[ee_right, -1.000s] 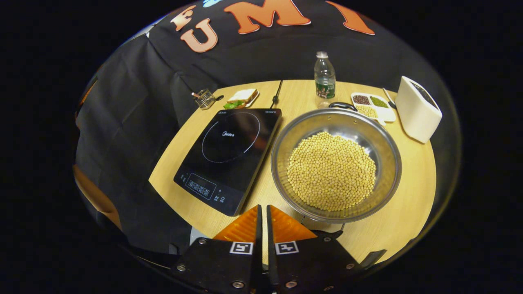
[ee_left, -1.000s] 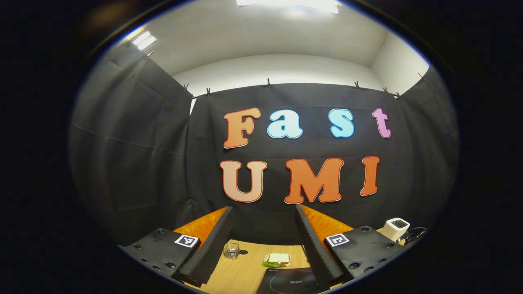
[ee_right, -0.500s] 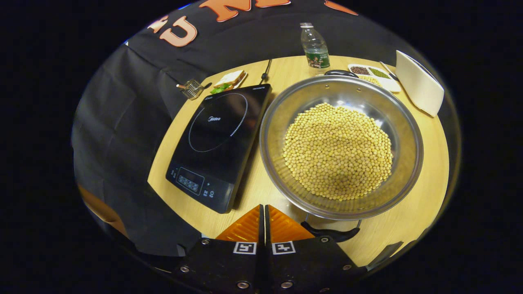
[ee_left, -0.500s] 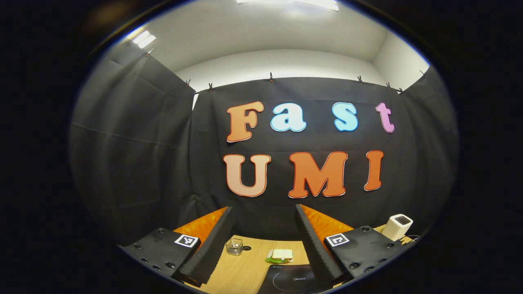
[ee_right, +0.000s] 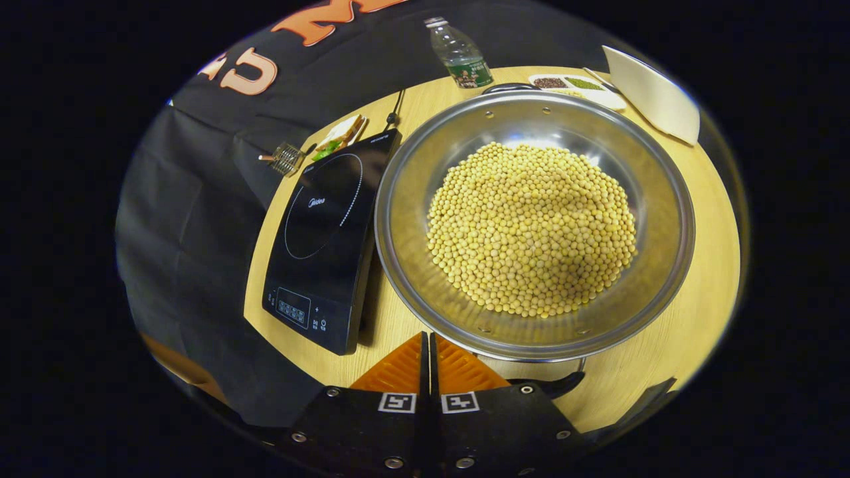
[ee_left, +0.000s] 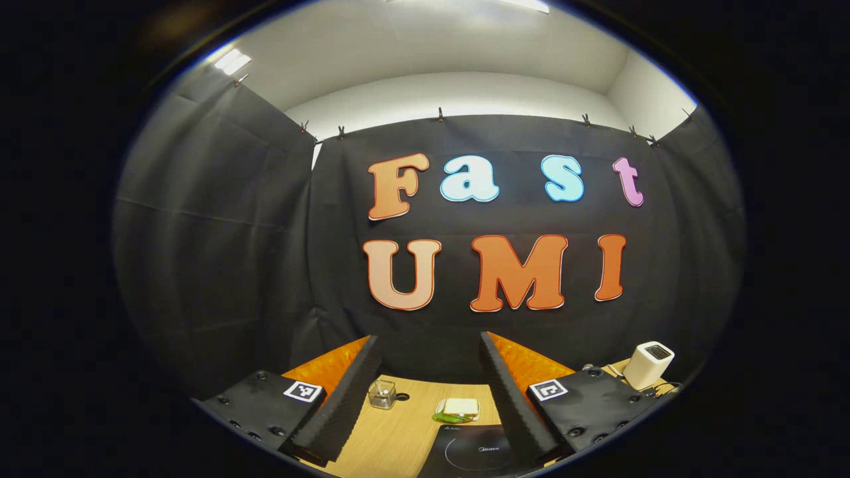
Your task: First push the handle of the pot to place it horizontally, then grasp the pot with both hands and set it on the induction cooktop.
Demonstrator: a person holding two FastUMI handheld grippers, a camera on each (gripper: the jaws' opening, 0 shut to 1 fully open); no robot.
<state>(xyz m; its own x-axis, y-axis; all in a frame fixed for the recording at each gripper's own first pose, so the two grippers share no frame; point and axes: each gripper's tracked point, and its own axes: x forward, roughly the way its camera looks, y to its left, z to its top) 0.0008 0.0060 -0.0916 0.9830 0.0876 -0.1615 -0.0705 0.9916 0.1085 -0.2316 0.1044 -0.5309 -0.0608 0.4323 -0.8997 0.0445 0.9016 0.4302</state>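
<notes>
Your right gripper (ee_right: 426,352) has its fingers pressed together, empty, tips just short of the pot's (ee_right: 534,219) near rim at six o'clock. The near handle (ee_right: 548,386) hangs at about five o'clock, beside your fingers; whether they touch it is hard to tell. The pot, heaped with soybeans (ee_right: 531,229), sits on the tabletop (ee_right: 690,345) just beside the induction cooktop (ee_right: 322,242) at nine o'clock. Your left gripper (ee_left: 425,398) is raised, fingers spread, facing the wall. Push carelessly and closed tips may slip off the handle, nudging the pot and spilling beans.
</notes>
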